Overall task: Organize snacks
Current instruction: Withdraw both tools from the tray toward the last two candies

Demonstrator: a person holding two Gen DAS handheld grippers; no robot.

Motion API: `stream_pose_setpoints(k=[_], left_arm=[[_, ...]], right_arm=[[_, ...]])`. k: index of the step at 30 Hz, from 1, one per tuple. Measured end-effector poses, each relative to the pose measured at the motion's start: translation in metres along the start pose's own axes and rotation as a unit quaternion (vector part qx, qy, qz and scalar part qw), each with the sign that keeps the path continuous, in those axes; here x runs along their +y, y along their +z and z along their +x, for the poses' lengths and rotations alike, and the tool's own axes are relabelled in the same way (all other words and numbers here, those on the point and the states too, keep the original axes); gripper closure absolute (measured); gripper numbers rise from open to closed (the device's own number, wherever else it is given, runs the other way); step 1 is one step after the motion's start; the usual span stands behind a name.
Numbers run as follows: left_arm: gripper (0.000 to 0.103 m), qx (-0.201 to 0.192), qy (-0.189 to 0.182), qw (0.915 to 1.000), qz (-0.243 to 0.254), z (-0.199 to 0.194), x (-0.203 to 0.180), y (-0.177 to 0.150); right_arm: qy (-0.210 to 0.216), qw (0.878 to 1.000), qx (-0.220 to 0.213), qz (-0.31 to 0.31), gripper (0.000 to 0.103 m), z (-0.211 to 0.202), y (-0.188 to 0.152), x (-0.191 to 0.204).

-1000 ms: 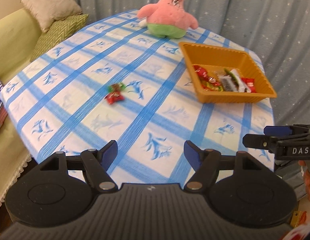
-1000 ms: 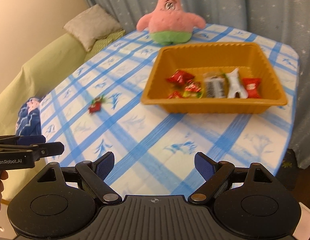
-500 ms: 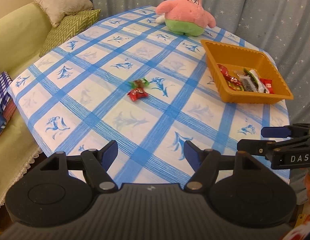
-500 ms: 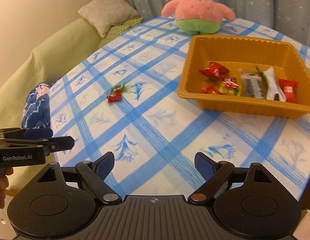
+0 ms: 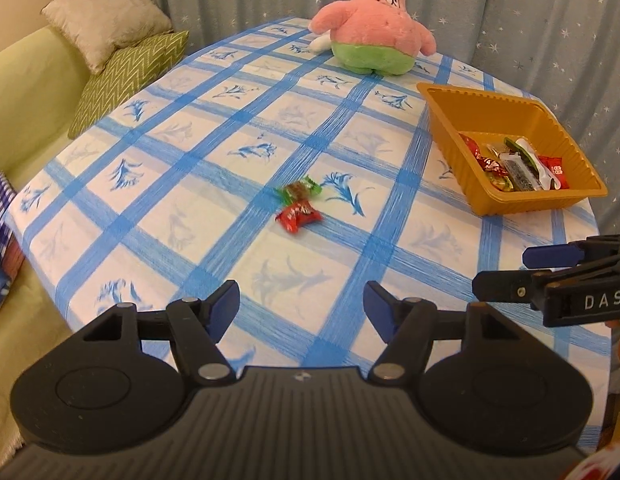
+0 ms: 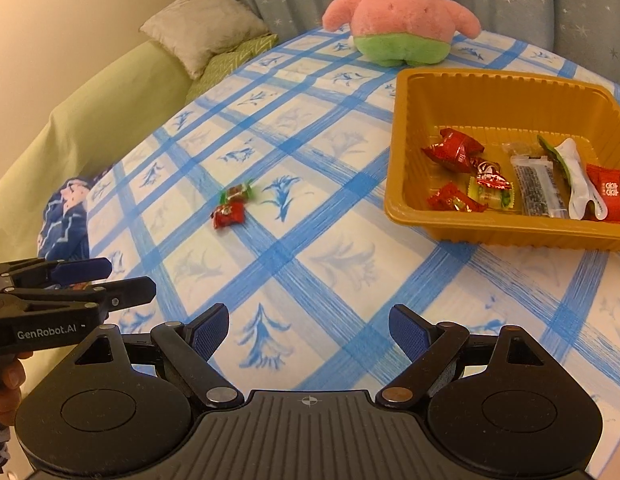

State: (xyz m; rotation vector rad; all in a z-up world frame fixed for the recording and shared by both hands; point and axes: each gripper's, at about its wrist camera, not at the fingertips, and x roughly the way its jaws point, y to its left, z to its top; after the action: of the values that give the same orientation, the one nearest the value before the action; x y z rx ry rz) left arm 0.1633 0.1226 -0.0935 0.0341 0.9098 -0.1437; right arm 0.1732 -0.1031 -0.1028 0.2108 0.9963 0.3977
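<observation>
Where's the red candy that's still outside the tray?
In both wrist views the red candy lies mid-table on the blue checked tablecloth, touching a green-wrapped candy, left of the orange tray.

Both views swung leftward and nearer the table; left gripper [image 5: 300, 304] jaws just been closing a little, nothing between them; loose candies [image 5: 298, 208] now ahead of it; orange tray [image 6: 406, 200] shifted right
</observation>
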Motion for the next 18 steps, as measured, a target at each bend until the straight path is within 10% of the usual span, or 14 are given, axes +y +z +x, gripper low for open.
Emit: stream_pose_setpoints(k=[18], left_arm=[[0.048, 0.002, -0.028, 0.997, 0.073, 0.062, 0.013, 0.032]], right_arm=[[-0.002, 0.998, -0.022, 0.066, 0.016, 0.036, 0.02, -0.003]])
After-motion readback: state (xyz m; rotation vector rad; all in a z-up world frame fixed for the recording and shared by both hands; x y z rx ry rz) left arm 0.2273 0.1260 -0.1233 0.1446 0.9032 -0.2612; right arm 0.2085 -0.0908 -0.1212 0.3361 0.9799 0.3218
